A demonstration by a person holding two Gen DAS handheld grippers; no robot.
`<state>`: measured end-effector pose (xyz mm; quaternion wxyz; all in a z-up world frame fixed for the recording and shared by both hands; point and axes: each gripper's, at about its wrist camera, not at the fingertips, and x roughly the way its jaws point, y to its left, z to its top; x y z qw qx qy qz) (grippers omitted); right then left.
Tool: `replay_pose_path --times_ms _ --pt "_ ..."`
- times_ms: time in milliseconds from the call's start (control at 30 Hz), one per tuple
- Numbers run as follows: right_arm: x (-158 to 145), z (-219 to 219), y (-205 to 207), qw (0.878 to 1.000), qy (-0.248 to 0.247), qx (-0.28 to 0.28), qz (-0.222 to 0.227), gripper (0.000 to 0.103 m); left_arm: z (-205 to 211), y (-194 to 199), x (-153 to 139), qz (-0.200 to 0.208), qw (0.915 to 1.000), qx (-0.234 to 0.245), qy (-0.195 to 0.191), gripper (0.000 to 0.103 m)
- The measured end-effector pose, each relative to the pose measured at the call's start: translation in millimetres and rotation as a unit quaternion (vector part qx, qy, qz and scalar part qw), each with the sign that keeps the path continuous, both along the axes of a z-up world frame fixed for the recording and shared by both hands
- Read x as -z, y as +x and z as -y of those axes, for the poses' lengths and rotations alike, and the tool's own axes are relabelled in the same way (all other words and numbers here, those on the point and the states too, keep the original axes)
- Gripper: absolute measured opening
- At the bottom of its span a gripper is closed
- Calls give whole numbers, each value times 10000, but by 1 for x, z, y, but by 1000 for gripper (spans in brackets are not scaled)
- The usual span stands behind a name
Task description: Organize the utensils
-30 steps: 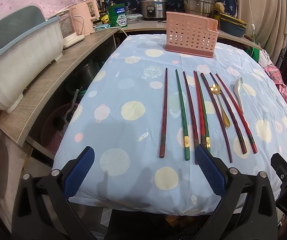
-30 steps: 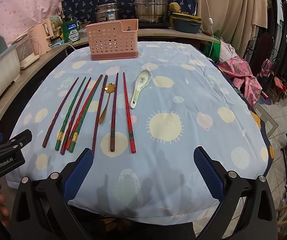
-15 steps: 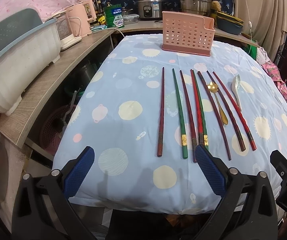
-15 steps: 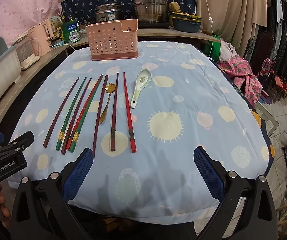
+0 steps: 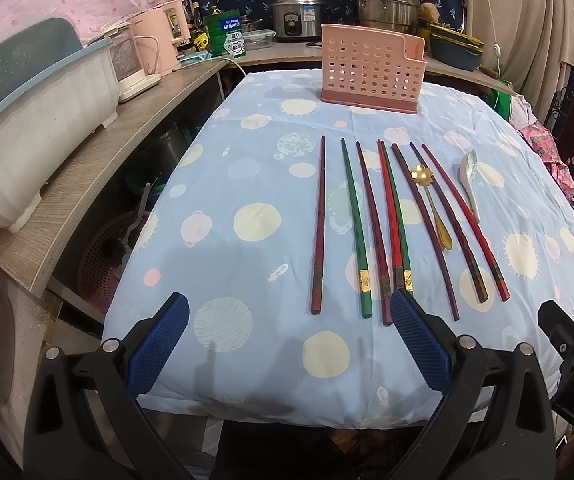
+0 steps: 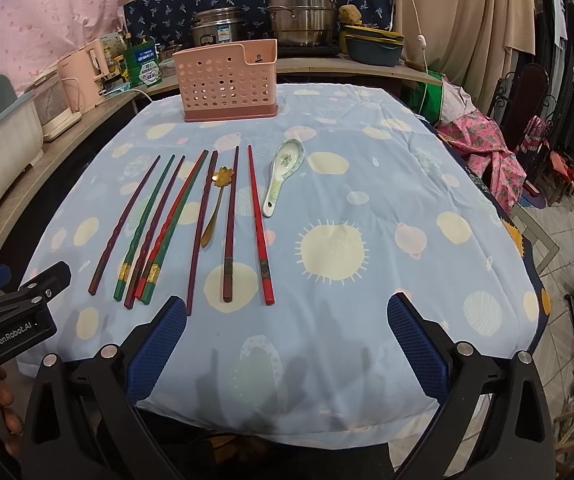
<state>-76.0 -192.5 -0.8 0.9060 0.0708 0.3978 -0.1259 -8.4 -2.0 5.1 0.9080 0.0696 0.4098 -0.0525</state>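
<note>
Several chopsticks [image 5: 367, 224] [image 6: 191, 220], red, green and dark brown, lie side by side on the blue spotted tablecloth [image 5: 247, 264] [image 6: 387, 208]. Among them rests a gold flower-bowl spoon [image 5: 433, 204] [image 6: 215, 204], and a white ceramic spoon [image 5: 470, 178] [image 6: 283, 172] lies to their right. A pink perforated utensil holder [image 5: 371, 68] [image 6: 229, 80] stands upright at the table's far end. My left gripper [image 5: 287, 340] hovers open near the front edge, just short of the chopstick ends. My right gripper [image 6: 287, 340] is open too, with nothing between its fingers.
A wooden counter [image 5: 99, 160] runs along the left with a white dish rack [image 5: 35, 120] and pink appliances [image 5: 159, 40]. Steel pots [image 6: 303, 12] stand behind the holder. Clothes and chairs [image 6: 519, 148] crowd the right side. A hand [image 6: 5, 400] shows under the left gripper.
The left gripper has edged slightly forward and lower toward the chopstick ends. The right gripper has barely moved. Both stay open.
</note>
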Motion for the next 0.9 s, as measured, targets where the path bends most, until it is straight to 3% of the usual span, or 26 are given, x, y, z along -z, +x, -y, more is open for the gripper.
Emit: replay_pose_path --times_ms 900 --pt "0 1 0 10000 25 6 9 96 2 4 3 -65 10000 53 6 96"
